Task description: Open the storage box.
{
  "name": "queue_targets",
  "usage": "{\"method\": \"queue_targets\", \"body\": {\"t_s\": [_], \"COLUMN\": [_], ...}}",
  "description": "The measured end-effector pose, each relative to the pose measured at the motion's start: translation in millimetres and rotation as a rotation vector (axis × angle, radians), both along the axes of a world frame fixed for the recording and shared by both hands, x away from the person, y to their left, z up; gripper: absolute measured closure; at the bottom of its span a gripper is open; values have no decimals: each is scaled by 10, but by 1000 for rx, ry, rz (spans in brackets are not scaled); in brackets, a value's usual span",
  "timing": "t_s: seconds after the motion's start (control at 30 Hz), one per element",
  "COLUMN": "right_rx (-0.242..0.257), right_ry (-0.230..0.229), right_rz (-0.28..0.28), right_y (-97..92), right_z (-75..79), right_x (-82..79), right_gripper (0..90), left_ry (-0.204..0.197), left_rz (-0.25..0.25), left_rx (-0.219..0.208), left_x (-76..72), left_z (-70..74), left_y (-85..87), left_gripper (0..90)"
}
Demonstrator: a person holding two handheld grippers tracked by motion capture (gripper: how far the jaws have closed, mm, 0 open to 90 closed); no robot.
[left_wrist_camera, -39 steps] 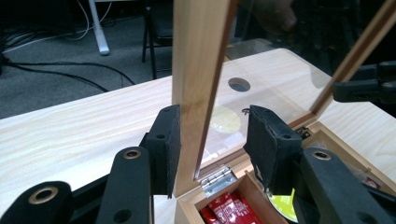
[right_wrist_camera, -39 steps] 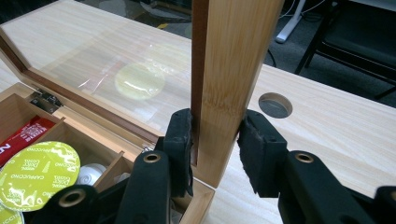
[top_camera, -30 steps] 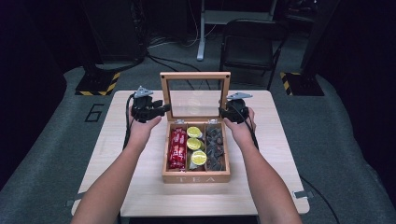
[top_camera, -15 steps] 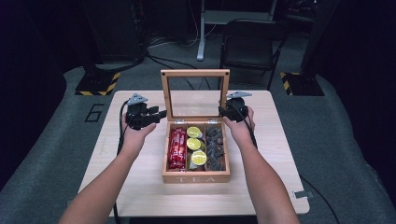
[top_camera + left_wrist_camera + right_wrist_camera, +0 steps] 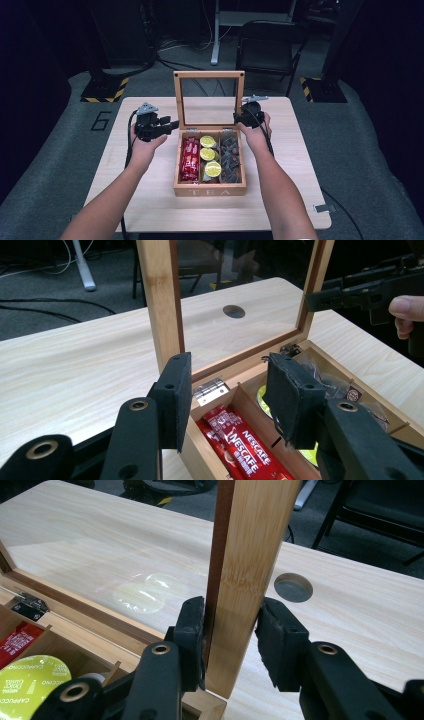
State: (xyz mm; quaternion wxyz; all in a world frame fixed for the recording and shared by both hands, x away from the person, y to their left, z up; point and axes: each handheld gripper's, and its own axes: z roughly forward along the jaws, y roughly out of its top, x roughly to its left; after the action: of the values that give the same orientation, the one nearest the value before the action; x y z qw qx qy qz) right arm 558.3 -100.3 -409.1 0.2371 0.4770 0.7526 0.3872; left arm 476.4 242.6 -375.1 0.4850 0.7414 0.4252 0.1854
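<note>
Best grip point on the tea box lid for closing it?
Probably a side rail of the lid, low down, approached from the side: it stands upright, its wooden frame is flat and narrow enough for two jaws, unlike the glass pane. The right gripper already clamps the right rail; the left gripper is open by the left hinge.

Left tongs (image 5: 172,124) parted and empty, right tongs (image 5: 230,630) apparently clamped.

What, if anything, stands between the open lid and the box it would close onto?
Nothing visible blocks it. The lid stands upright on its hinges, the right tool clamped on its right frame. The left tool hovers open beside the box's left rear corner and may cross the closing path. Packets and pods lie below the rim.
</note>
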Motion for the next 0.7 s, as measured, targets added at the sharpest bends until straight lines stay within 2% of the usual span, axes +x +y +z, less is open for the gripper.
{"method": "queue_targets", "body": {"t_s": [0.3,0.5,0.57,0.7], "right_rx": [-1,23,2,-1], "right_ry": [0,3,-3,0], "right_rz": [1,-5,6,-1], "right_y": [-6,-11,-14,-1], "right_z": [-13,-29,-32,-34], "right_x": [21,42,46,39], "right_gripper": [631,629,626,619], "left_ry": [8,13,13,17], "left_rz": [-19,-25,-28,-25], "left_rx": [-4,-16,-15,-16], "left_x": [-26,-36,-39,-46], "left_z": [-59,-74,-81,-102], "left_y": [-31,-28,-22,-24], "left_gripper": [533,525,523,520]}}
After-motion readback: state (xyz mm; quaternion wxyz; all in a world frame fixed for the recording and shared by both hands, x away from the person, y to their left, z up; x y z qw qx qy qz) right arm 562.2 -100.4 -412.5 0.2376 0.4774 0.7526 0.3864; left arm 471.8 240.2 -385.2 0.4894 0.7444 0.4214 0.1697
